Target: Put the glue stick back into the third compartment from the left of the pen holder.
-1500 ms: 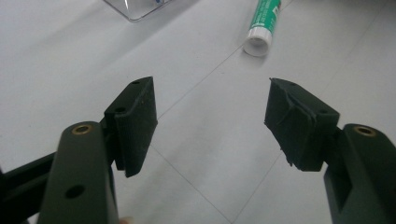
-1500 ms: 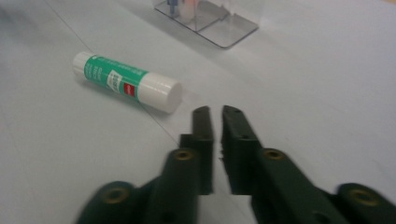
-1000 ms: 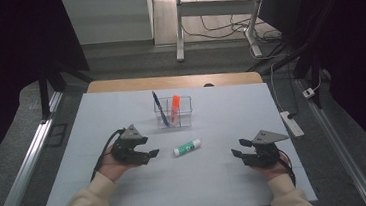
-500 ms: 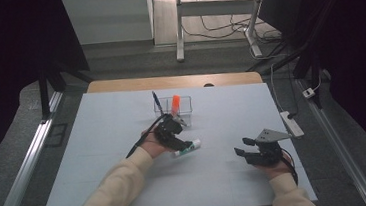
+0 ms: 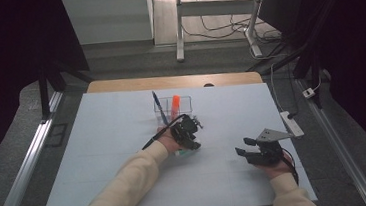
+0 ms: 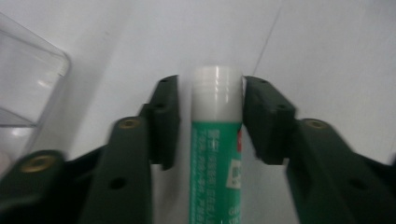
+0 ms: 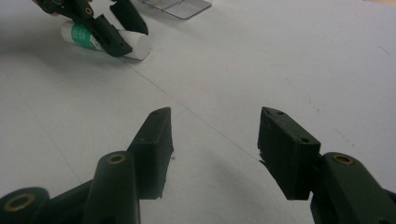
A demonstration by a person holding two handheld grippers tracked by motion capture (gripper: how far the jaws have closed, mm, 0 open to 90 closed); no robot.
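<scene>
My left gripper straddles the glue stick mid-worktop, jaws parted, not yet clamped, its long axis running between them. My right gripper hangs open, well apart.

Left forearm, cream sleeve, reaches diagonally forward from the bottom edge toward table centre; left hand carries the left gripper, tilted down at the surface, jaws parted with a gap on each inner side. Right hand sits low near the table's right front. Right gripper points inward, jaws spread wide, nothing between them.
</scene>
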